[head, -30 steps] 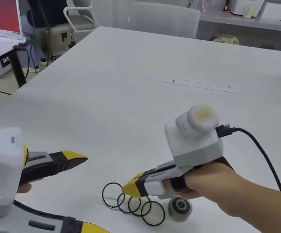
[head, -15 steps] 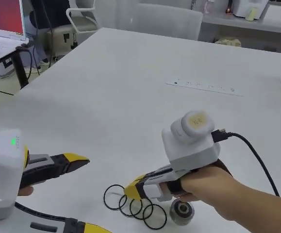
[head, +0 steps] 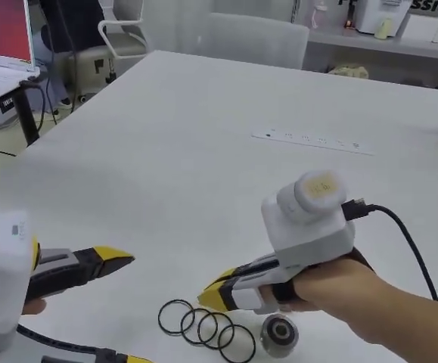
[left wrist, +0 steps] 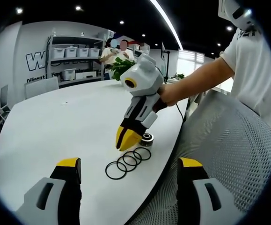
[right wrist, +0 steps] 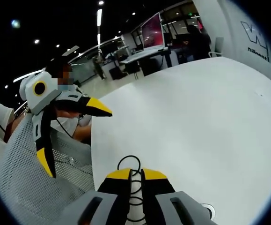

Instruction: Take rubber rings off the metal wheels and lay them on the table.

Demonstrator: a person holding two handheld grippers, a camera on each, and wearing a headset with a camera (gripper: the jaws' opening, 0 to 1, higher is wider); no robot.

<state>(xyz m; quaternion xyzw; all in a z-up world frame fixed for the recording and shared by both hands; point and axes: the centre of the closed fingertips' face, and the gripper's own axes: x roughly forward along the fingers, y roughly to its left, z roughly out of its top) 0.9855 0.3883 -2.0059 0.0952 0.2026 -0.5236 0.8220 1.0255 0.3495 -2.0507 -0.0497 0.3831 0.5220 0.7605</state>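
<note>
Several black rubber rings (head: 203,327) lie in an overlapping row on the white table (head: 203,151), near its front edge. A small metal wheel (head: 279,334) sits just right of them. My right gripper (head: 217,293) hovers shut just above the row's right part, with nothing between its yellow tips. In the right gripper view the rings (right wrist: 129,165) show just ahead of the tips (right wrist: 131,176), and the wheel (right wrist: 205,211) is at lower right. My left gripper (head: 120,310) is wide open to the left of the rings. From its own view (left wrist: 129,171), the rings (left wrist: 128,161) lie ahead and the wheel (left wrist: 147,138) beyond.
A white power strip (head: 313,139) lies farther back on the table. Chairs (head: 253,38) stand along the far edge, and a desk with a screen (head: 3,45) is at far left. A mesh chair (left wrist: 219,154) is beside the table's near edge.
My right gripper's tips have lifted slightly off the row of rings. The rings, the wheel and the left gripper stay about where they were.
</note>
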